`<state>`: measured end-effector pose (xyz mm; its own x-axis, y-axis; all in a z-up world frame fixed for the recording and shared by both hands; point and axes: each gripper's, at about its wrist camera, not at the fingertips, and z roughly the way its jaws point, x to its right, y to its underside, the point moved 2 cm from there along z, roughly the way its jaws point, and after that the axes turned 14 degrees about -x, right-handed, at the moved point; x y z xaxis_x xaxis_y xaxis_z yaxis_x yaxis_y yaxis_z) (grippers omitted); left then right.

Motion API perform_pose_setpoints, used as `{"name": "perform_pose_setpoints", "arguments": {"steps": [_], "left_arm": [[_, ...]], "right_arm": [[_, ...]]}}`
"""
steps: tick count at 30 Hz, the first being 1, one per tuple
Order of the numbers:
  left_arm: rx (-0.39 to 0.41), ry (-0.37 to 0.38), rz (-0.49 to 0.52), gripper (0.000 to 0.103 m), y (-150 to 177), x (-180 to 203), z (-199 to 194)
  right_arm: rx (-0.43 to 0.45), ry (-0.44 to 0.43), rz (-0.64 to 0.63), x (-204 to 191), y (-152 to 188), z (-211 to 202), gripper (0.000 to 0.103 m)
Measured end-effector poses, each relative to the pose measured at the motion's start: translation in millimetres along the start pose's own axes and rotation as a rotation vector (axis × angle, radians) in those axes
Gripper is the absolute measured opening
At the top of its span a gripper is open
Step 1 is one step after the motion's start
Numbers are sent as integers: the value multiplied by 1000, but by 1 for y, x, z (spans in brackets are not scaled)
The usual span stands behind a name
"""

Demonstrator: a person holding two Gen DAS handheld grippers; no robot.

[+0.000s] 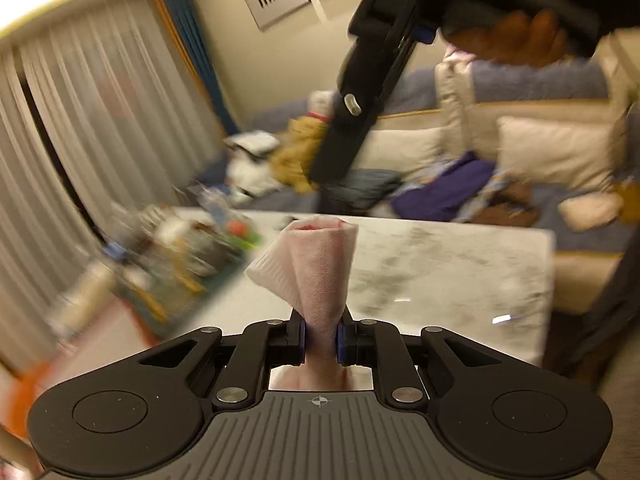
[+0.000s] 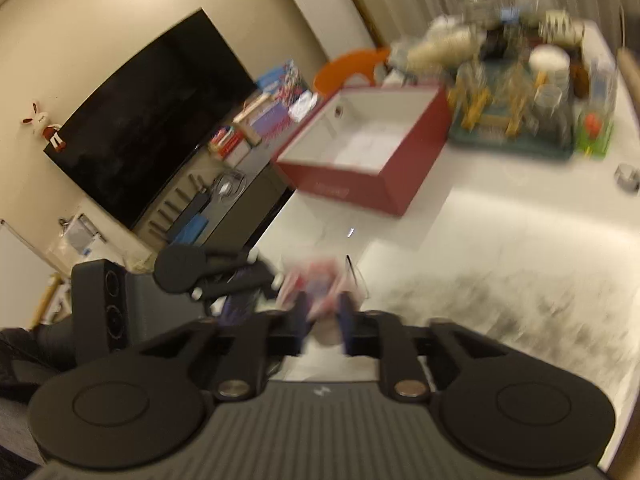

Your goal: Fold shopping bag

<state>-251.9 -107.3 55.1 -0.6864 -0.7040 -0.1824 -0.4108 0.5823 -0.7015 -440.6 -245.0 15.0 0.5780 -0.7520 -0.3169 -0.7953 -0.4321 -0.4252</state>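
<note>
**A:** What has the left gripper (image 1: pixel 321 338) got, and why so high?

**B:** Its jaws are clenched on a bunched neck of the pale pink, soft woven shopping bag (image 1: pixel 316 268). The fabric fans out above the pads into a loose roll with a ribbed white edge to one side, and more of it shows beneath the fingers. It is held up over the white marble-patterned table (image 1: pixel 460 272), not lying on it. I'd judge that pinching a gathered part keeps the limp cloth together while it is carried or turned.

**B:** Whether the bunch is a fold already made or just a handful, I can't settle.

**A:** And the right gripper (image 2: pixel 323 322)?

**B:** Its own view is smeared by motion. Something blurred, pink-white with red and blue, sits between and just past its blue-padded fingers (image 2: pixel 347 320), with the left tool close beside. The jaws stand apart about that width, but I cannot tell if they grip it. In the left view the right tool (image 1: pixel 360 92) hangs overhead in a person's hand (image 1: pixel 516 36).

**A:** Anything in the way?

**B:** An open red cardboard box with a white inside (image 2: pixel 360 148) stands further along the table, next to a crowded green tray of jars and bottles (image 2: pixel 516 112). The near stretch of tabletop is bare, which would suit laying the bag flat.
</note>
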Motion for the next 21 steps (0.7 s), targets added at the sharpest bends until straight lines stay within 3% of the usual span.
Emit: {"name": "perform_pose_setpoints", "arguments": {"steps": [1,3,5,10,13,15,18,21], "left_arm": [[-6,36,-50,14,4,-6,-1],[-18,108,-151,14,13,-19,-2],[-26,162,-262,14,24,-32,-3],[-55,117,-468,14,60,-53,-4],[-55,89,-514,14,75,-58,-9],[-50,76,-543,14,83,-62,-12],[-45,56,-574,14,91,-69,-16],[-52,45,-577,14,95,-78,-16]], "right_arm": [[29,54,-11,7,1,-2,54],[31,170,-1,22,3,6,44],[12,211,-5,28,8,30,37],[19,223,-98,19,-3,113,33],[63,252,-134,13,-34,166,46],[63,241,-91,21,-62,199,46],[12,208,-14,34,-99,240,42],[-96,245,28,43,-129,282,37]]}}
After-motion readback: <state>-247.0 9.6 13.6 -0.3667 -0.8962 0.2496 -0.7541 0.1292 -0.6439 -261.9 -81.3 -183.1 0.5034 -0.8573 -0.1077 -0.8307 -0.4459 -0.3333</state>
